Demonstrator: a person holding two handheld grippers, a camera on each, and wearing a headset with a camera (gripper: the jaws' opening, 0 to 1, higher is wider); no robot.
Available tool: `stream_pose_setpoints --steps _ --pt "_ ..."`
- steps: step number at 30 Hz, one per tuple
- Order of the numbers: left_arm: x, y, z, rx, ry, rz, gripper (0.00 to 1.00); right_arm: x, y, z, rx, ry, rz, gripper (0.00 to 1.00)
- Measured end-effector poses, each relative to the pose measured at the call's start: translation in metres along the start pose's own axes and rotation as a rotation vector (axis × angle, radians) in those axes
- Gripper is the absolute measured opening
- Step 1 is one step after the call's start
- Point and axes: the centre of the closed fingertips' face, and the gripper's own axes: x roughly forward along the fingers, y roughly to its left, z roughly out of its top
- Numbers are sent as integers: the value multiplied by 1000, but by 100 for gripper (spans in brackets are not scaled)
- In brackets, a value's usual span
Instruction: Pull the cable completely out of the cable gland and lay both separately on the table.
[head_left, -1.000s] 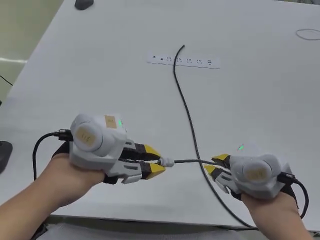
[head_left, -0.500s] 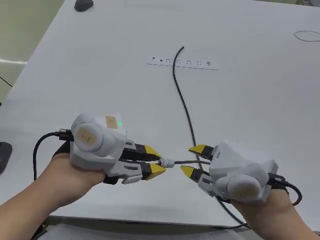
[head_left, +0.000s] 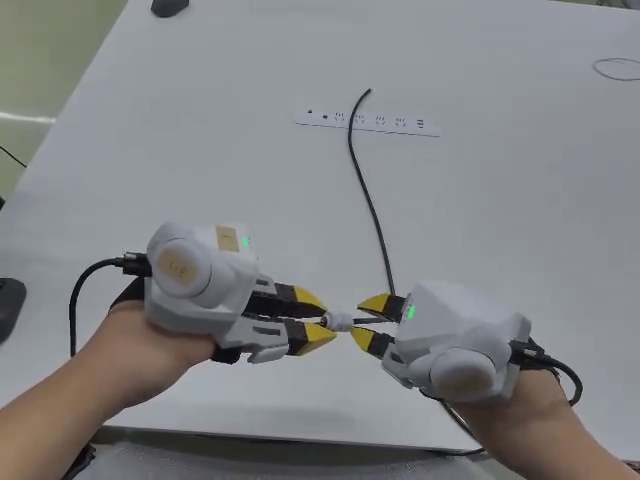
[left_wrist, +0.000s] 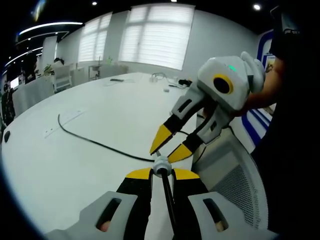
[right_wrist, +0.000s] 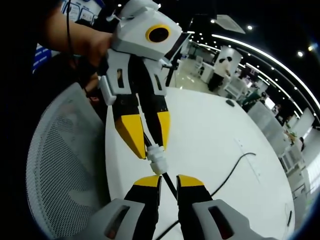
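Observation:
A small white cable gland (head_left: 337, 322) sits at the tips of my left gripper (head_left: 325, 321), which is shut on it just above the table's near edge. In the left gripper view the gland (left_wrist: 161, 166) shows between the yellow tips of that gripper (left_wrist: 162, 173). A thin dark cable (right_wrist: 170, 184) leaves the gland (right_wrist: 156, 159) and runs between the jaws of my right gripper (right_wrist: 169, 181). The right gripper (head_left: 358, 322) faces the left one tip to tip. Its jaws straddle the cable beside the gland with a small gap on each side, so it is open.
A long black cable (head_left: 372, 215) lies across the white table (head_left: 200, 150) from a white power strip (head_left: 366, 122) at the back to the near edge, passing under my right hand. A dark object (head_left: 170, 8) sits at the far left corner.
My right gripper has moved left along the cable until its tips almost meet the gland, and its jaws have narrowed. The left gripper has held still with the gland.

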Motion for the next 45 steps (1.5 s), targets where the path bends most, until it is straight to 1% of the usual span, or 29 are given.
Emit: stream_pose_setpoints --steps 3,11,16,17,19,20,22,26,31,33,36,39,43,45 --pt "1 0 0 -2 0 -2 15 1 1 -1 4 3 5 4" --pt "2 2 -1 -5 1 -4 15 3 -1 -4 35 -4 1 2" --pt "2 4 1 -6 -10 1 15 3 -6 -3 112 -23 -12 2" --pt "2 5 1 -7 -11 1 15 3 -6 -3 118 -24 -11 2" --pt "0 7 4 -4 -23 5 15 5 -11 -9 129 4 -29 1" --pt "-1 8 7 -7 -35 8 15 5 -13 -11 136 6 -34 1" --pt "-3 9 8 -14 -41 6 15 3 -17 -13 202 -4 -37 1" --pt "-4 11 12 -21 -58 11 15 1 -24 -22 244 14 -54 1" --pt "-5 14 13 -19 -65 20 15 0 -29 -33 338 33 -64 1" --pt "-5 15 14 -23 -67 22 15 1 -29 -38 403 49 -65 1" --pt "-6 16 14 -23 -68 28 15 2 -31 -46 427 68 -69 1" --pt "-6 17 13 -23 -64 30 15 4 -31 -57 452 99 -74 1" --pt "-6 17 11 -24 -59 32 15 5 -29 -69 528 124 -69 1" --pt "-6 16 11 -25 -58 33 15 5 -26 -74 571 136 -59 1"
